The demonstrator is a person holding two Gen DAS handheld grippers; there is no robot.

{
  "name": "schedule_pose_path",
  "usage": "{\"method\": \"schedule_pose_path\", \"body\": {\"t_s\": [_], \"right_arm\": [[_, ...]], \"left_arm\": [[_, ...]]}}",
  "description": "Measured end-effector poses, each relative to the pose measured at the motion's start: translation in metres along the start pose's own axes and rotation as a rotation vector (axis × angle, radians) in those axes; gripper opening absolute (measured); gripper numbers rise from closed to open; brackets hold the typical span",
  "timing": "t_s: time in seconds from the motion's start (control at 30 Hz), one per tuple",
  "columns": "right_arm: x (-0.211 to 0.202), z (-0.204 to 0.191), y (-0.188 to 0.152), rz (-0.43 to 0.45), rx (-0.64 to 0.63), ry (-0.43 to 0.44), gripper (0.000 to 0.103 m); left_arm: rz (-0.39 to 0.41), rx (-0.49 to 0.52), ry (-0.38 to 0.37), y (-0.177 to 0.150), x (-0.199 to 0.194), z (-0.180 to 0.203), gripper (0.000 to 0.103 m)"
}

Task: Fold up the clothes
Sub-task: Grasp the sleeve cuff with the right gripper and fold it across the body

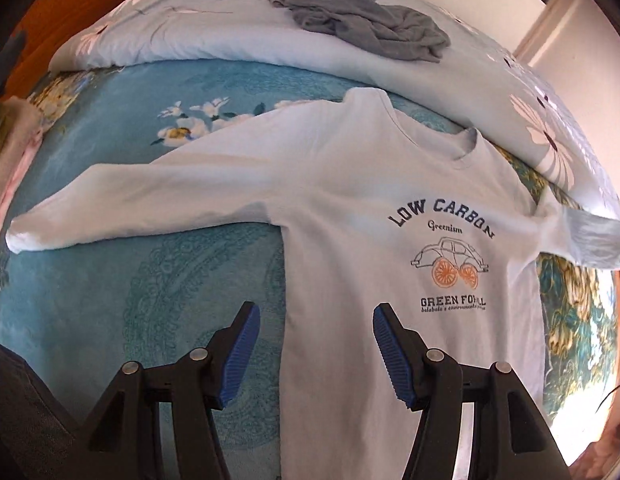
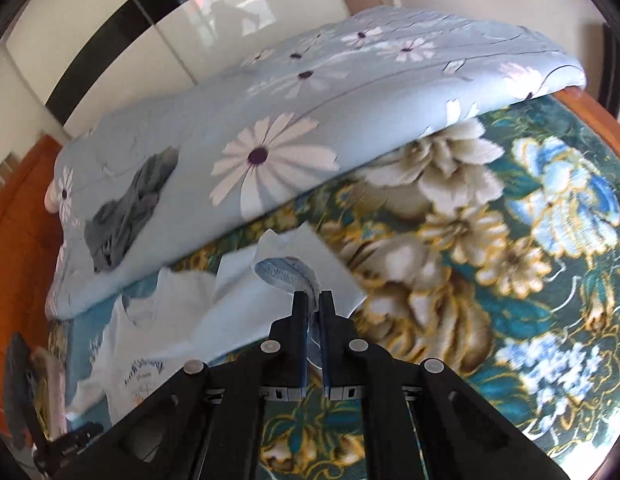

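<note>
A pale blue long-sleeved shirt with a "LOW CARBON" car print lies face up on the bed. Its left sleeve is spread out flat. My left gripper is open and empty, hovering over the shirt's lower left side. My right gripper is shut on the cuff of the shirt's right sleeve and holds it lifted off the bed; that sleeve also shows in the left wrist view. The shirt's body shows at the lower left of the right wrist view.
A folded light blue flowered duvet lies across the far side of the bed with a crumpled grey garment on it. The bed sheet is teal with large flowers. A wooden bed frame borders the bed.
</note>
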State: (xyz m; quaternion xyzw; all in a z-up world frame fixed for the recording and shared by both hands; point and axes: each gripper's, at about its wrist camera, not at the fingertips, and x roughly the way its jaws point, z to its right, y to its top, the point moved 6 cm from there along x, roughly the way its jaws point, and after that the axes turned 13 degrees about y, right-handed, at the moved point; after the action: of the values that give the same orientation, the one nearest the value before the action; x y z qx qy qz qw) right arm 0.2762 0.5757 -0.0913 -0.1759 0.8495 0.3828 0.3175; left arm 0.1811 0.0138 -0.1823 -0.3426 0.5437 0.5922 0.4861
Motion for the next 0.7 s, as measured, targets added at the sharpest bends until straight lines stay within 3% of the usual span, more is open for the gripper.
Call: {"method": "schedule_pose_path", "body": {"t_s": [0.1,0.2,0.4,0.57,0.63,0.7], "right_arm": [[-0.021,0.029,0.055,0.085,0.001,-0.11,0.005],[-0.029,0.064,0.082,0.123,0.042,-0.221,0.004],[-0.019,0.12,0.078,0.098,0.152,-0.368,0.003],[-0.029,0.12,0.056,0.125,0.167,-0.398,0.004],[-0.035,0.097,0.041,0.134,0.124,-0.32,0.005],[-0.029,0.063,0.012,0.072,0.057,-0.191,0.011]], "left_arm": [[-0.03,-0.081,0.002,-0.003,0.003,-0.016,0.063],[-0.067,-0.143,0.008,-0.003,0.019,-0.035,0.063],[-0.161,-0.275,-0.007,-0.011,0.038,-0.062,0.063],[-0.188,-0.321,-0.036,-0.016,0.038,-0.07,0.063],[-0.2,-0.322,-0.045,-0.018,0.038,-0.07,0.063],[-0.211,-0.316,-0.053,-0.02,0.035,-0.069,0.063]]}}
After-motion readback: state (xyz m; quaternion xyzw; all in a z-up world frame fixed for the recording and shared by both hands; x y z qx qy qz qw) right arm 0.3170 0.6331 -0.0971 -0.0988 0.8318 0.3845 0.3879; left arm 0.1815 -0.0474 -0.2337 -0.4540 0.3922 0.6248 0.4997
